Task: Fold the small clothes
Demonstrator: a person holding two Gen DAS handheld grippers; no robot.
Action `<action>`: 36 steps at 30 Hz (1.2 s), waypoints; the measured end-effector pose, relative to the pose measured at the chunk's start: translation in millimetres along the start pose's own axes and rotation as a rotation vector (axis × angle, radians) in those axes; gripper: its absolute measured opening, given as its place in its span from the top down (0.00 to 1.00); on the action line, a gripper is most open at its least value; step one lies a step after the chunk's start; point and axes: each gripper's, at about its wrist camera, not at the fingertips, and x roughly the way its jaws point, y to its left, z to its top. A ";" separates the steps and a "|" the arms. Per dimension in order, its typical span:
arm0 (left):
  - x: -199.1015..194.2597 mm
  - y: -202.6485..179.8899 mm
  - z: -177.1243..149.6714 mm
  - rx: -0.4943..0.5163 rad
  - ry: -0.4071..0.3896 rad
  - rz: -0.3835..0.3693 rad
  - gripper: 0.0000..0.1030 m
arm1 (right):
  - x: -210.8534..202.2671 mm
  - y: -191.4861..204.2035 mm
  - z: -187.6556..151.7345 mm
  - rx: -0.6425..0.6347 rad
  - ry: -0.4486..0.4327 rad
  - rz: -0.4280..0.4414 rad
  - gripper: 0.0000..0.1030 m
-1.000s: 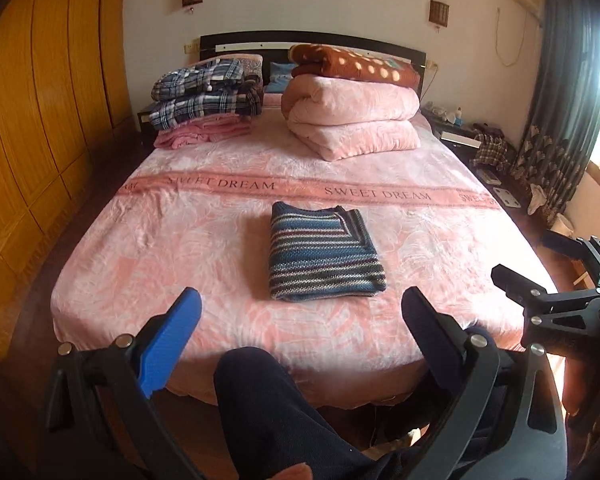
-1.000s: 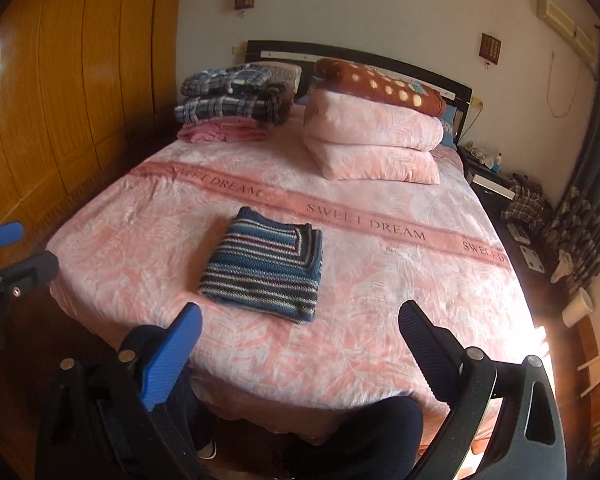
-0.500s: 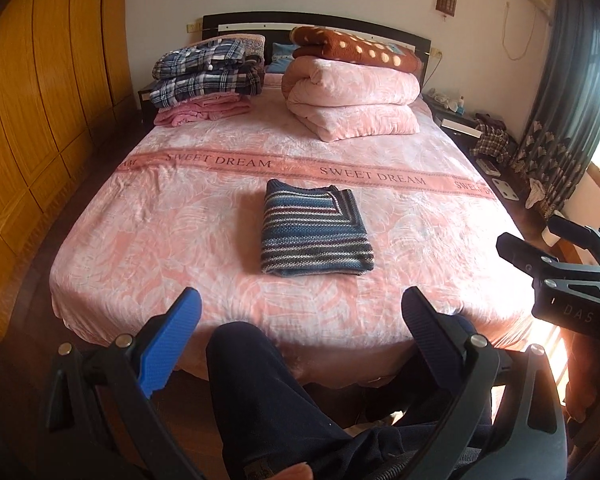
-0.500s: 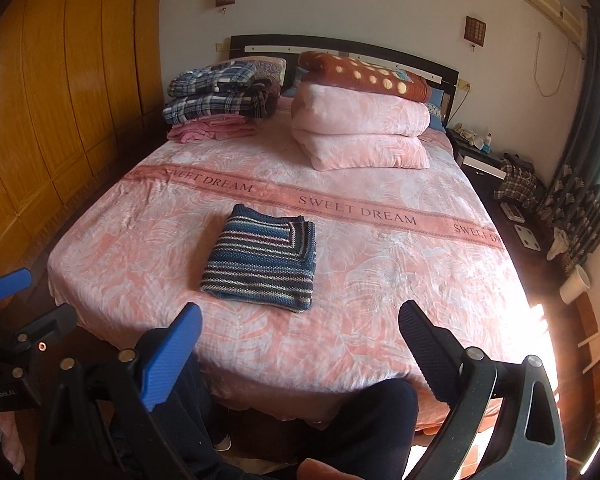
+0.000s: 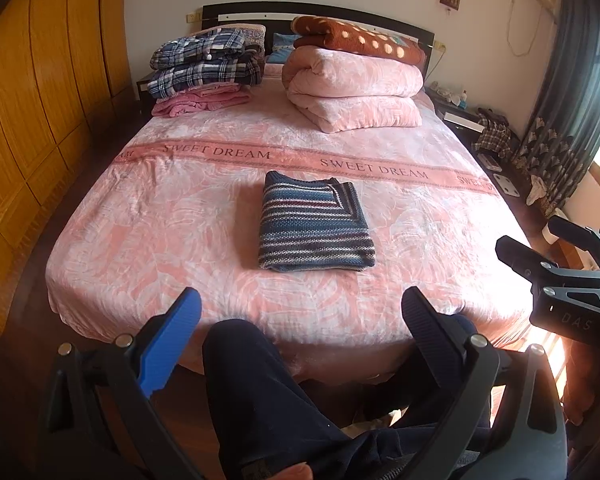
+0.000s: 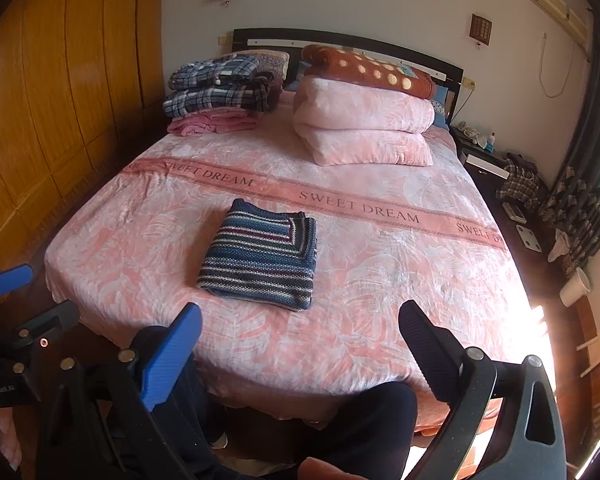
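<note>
A folded striped sweater (image 5: 315, 224) lies flat on the pink bed (image 5: 148, 216), well ahead of both sets of fingers. The left gripper (image 5: 300, 320) and right gripper (image 6: 300, 328) hang over the person's knees, fingers wide apart, holding nothing.

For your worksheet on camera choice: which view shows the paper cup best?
The right wrist view: the cup shows whole beside the bed. The left wrist view hides that spot behind the right gripper.
</note>
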 end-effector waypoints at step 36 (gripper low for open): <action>11.4 1.8 5.4 -0.006 0.006 0.004 0.03 | 18.4 0.4 -6.8 0.015 0.029 0.031 0.04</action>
